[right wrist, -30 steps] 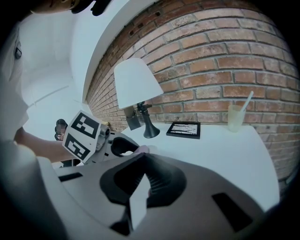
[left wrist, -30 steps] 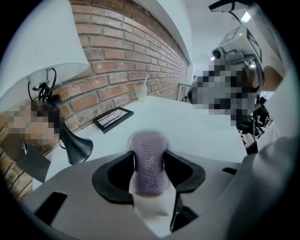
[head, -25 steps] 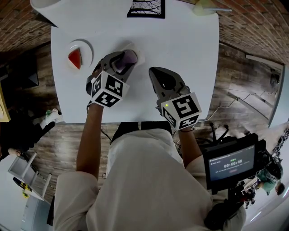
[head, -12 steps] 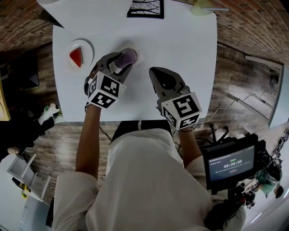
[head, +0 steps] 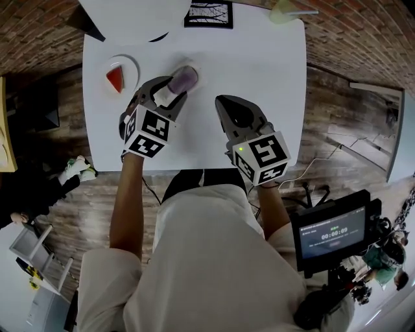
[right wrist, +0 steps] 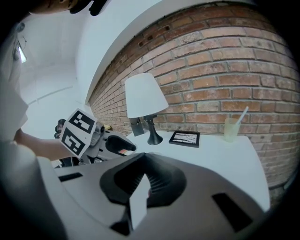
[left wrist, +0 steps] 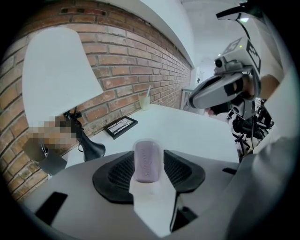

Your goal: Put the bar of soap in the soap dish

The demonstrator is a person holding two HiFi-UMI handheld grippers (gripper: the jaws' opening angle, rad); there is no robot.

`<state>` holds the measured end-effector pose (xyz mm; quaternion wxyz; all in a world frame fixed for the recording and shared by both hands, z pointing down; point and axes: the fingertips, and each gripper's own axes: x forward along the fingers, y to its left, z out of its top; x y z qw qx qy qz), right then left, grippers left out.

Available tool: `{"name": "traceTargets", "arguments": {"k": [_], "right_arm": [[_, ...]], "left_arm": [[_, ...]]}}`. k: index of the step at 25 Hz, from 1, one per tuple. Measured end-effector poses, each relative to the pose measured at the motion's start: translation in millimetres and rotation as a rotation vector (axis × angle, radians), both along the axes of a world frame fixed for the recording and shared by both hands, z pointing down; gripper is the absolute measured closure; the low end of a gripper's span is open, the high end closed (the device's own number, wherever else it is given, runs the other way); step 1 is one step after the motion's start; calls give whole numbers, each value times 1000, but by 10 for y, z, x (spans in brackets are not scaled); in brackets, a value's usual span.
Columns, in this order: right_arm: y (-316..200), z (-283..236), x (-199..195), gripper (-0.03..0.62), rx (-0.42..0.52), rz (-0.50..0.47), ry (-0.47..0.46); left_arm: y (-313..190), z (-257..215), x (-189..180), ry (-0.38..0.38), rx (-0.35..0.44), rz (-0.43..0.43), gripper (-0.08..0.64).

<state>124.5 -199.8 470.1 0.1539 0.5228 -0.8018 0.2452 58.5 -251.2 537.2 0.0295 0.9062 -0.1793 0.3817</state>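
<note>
The purple bar of soap (head: 185, 78) (left wrist: 148, 160) stands on edge between the black pads of my left gripper (head: 176, 86) (left wrist: 149, 165), which is shut on it over the white table (head: 259, 58). A faint pale shape lies on the table just under and beyond the soap; I cannot tell whether it is a dish. A round white dish (head: 130, 65) with a red wedge (head: 115, 80) in it sits to the left of that gripper. My right gripper (head: 227, 104) (right wrist: 143, 180) hovers to the right, shut with nothing held.
A white-shaded lamp (right wrist: 146, 101) on a black base (left wrist: 92, 149), a black picture frame (head: 209, 13) (right wrist: 184, 138) and a pale cup with a straw (head: 285, 11) (right wrist: 231, 128) stand along the table's far side by the brick wall. A monitor on a rig (head: 334, 233) is at lower right.
The head view has shifted a little. My left gripper keeps hold of the soap and has drifted slightly to the left. The right gripper has hardly moved.
</note>
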Motion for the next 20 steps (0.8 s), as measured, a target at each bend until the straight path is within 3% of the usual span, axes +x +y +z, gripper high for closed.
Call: {"name": "traceTargets", "arguments": {"k": [11,20], "right_arm": [[221,-417,-97,589,110,2,31],[443,-903,-355,589,221,-21,66]], "left_arm": [[219,-584,-236,107,105,-101,483],[548,-1117,-477,180,217,-135,543]]}}
